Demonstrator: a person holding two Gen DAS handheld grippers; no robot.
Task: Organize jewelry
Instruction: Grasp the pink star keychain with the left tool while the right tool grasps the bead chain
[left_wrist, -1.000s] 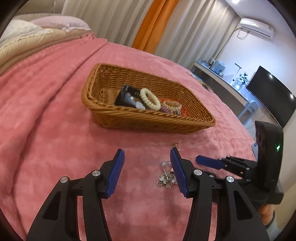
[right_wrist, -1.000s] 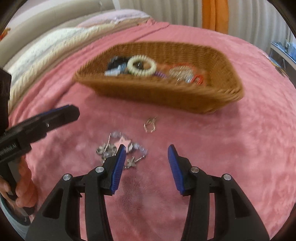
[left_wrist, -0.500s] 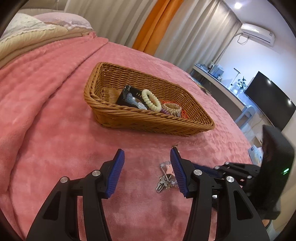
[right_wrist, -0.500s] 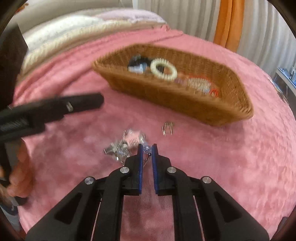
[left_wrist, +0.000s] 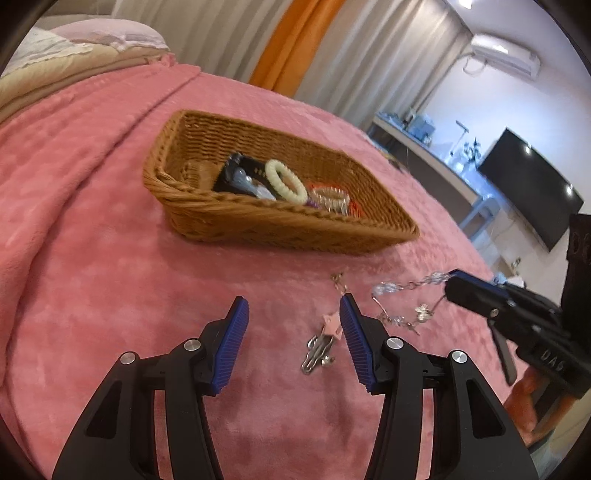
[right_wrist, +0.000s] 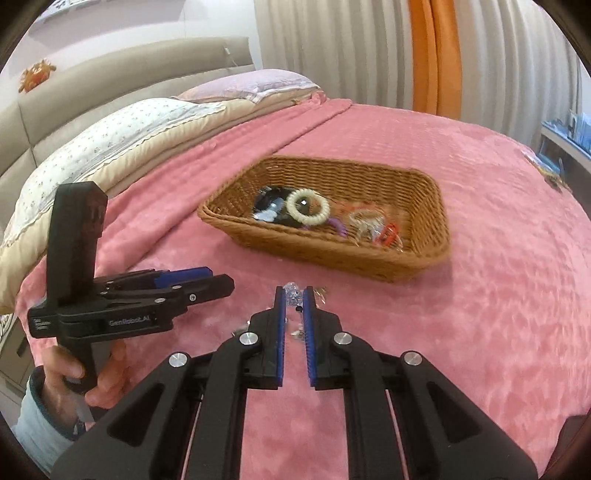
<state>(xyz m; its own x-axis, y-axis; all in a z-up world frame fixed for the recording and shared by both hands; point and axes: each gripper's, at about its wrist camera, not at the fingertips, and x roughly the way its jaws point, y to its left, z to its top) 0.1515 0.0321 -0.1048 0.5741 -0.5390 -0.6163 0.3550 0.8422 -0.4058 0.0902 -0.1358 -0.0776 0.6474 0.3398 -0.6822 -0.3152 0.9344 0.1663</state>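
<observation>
Since half a second ago the right gripper (right_wrist: 294, 295) has risen off the bed with the beaded chain bracelet (left_wrist: 408, 301) pinched at its tips; a second ago it was spread wide above the pile. The left gripper (left_wrist: 291, 317) has barely shifted and stays spread, holding nothing, low over the pink blanket (left_wrist: 92, 221).

Right gripper: fingers pressed nearly together, a narrow gap showing further back, clear beads caught at the very tip. In the left wrist view the bracelet hangs from that tip in a slack loop, its low end near or touching the blanket; cannot tell which.

Risks, as a judgement:
- Grip is on only a bead or two at the fingertips, so a quick swing toward the basket could shake the chain loose.
- The dangling loop may snag on the blanket pile or drag the star charm piece (left_wrist: 330, 323) and the metal clip (left_wrist: 314, 356) lying just beside it, if they are tangled or linked.
- The trailing end could catch on the wicker basket (left_wrist: 280, 229) rim and leave the bracelet draped half outside.

Bracelet look: thin silver chain, clear faceted beads, small metal charms, limp and light.

Further out: a small earring (left_wrist: 338, 280) lies on the blanket between the grippers and the basket. The basket sits well beyond, already holding a cream coil hair tie (left_wrist: 286, 181), a dark item, gold bangles and something orange.
</observation>
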